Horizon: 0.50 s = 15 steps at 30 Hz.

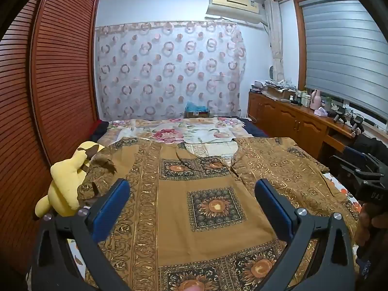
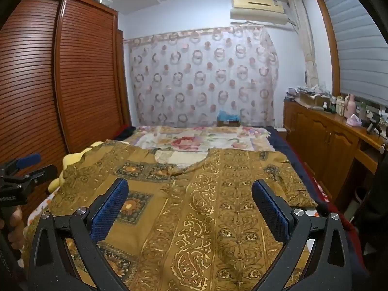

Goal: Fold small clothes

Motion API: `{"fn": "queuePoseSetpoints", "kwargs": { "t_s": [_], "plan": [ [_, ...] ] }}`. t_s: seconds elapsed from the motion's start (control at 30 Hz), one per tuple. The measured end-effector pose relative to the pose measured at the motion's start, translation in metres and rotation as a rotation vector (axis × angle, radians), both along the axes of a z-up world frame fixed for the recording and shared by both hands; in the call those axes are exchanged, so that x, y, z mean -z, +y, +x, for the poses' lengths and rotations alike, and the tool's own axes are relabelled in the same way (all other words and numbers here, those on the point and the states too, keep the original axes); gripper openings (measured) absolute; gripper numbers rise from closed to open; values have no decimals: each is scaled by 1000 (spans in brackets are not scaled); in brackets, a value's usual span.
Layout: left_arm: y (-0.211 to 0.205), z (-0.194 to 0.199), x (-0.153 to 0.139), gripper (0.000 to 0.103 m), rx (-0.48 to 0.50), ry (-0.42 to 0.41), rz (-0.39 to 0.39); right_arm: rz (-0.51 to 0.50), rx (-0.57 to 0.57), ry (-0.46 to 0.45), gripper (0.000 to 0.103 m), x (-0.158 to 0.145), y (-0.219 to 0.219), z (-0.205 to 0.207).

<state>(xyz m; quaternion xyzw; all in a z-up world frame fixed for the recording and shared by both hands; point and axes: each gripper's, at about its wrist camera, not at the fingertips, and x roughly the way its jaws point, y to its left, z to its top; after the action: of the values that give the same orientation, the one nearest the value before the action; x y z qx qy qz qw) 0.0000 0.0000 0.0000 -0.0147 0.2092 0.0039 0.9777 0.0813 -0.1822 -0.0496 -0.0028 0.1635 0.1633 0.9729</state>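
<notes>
A brown top (image 1: 169, 218) with gold scrollwork and sunflower squares lies spread flat on the bed, its round neckline (image 1: 208, 154) pointing away from me. Its left sleeve (image 1: 101, 169) is rumpled beside a plush toy; the right sleeve (image 1: 303, 155) lies flatter. My left gripper (image 1: 192, 186) hovers open over the left half near the hem, with nothing between its blue pads. My right gripper (image 2: 190, 184) is open and empty over the right half of the top (image 2: 218, 194). Each gripper shows at the edge of the other's view: the right gripper (image 1: 363, 169) and the left gripper (image 2: 26, 165).
A yellow plush toy (image 1: 65, 181) lies at the bed's left edge against a slatted wooden wardrobe (image 1: 60, 72). A floral sheet (image 1: 181, 131) covers the far part of the bed. A wooden cabinet (image 1: 291, 118) with bottles and clutter runs along the right under a window blind.
</notes>
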Motion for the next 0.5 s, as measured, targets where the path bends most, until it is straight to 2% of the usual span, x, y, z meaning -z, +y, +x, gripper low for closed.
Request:
{"fn": "queuePoseSetpoints", "kwargs": {
  "t_s": [0.5],
  "plan": [
    [4,-2,-3,103,-6,-7,10,-3,-2,0,103,0,1,0]
  ]
}}
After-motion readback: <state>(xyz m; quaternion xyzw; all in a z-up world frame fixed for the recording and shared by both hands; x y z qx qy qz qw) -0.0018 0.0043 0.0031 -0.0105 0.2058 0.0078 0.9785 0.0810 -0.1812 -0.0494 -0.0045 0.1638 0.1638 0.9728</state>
